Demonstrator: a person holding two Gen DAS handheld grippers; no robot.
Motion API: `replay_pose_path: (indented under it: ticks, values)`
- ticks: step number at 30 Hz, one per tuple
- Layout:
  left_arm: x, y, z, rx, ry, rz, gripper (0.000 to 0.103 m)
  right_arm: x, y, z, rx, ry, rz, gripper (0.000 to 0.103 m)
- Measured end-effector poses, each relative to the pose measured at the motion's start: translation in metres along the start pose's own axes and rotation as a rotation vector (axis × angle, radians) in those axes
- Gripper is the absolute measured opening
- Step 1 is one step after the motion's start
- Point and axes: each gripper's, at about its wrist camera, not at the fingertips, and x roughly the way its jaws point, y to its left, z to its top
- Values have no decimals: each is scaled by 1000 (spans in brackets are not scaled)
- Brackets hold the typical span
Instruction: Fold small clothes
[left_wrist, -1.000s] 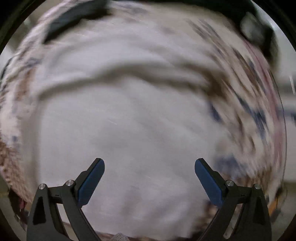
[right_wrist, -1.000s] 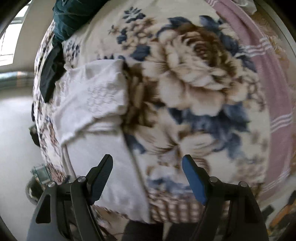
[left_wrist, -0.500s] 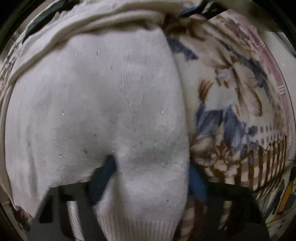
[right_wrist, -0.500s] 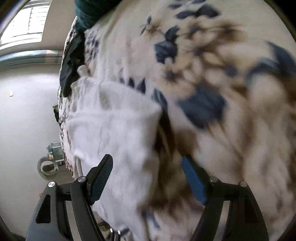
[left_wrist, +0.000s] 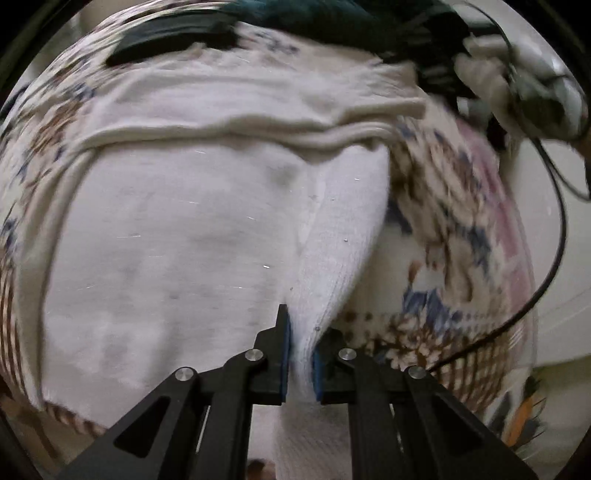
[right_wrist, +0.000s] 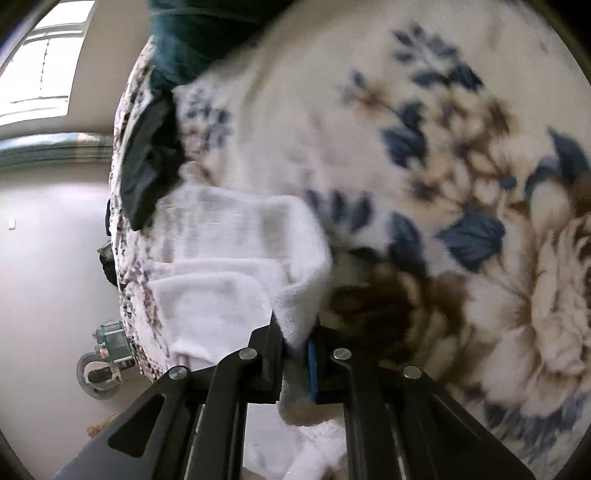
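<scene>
A white knitted garment (left_wrist: 192, 229) lies partly folded on a floral blanket (left_wrist: 450, 236). My left gripper (left_wrist: 300, 363) is shut on the garment's right edge, with a fold of knit pinched between the blue pads. In the right wrist view the same white garment (right_wrist: 236, 258) lies at the blanket's left side, and my right gripper (right_wrist: 295, 354) is shut on its near corner, which is lifted off the blanket (right_wrist: 443, 184).
Dark teal cloth (left_wrist: 332, 18) and a black item (left_wrist: 166, 40) lie at the blanket's far end. A black cable (left_wrist: 554, 258) runs down the right. In the right wrist view the bed edge drops to a pale floor (right_wrist: 44, 295) with a wheeled object (right_wrist: 99, 373).
Both grippers were open a second ago; both have closed on the white garment's edge. The right gripper has moved left toward the garment and lifted its corner.
</scene>
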Motion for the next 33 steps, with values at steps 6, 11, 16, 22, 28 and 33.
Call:
replay_pose_path:
  ticks: [6, 11, 16, 22, 28, 33]
  values:
    - [-45, 69, 6, -200, -31, -59, 7, 18, 132, 1, -125, 19, -99, 10]
    - [-57, 134, 6, -308, -40, -50, 7, 94, 248, -6, -239, 51, -208, 9]
    - [-43, 217, 1, -423, -28, -13, 7, 217, 338, -17, -341, 106, -334, 9]
    - [-11, 282, -19, -519, 52, -50, 10, 310, 367, -39, -373, 159, -497, 9]
    - [-21, 308, -42, -606, 126, -163, 54, 292, 379, -41, -333, 269, -241, 62]
    - [-50, 343, -17, -687, 86, -189, 55, 205, 350, -39, -289, 112, -145, 73]
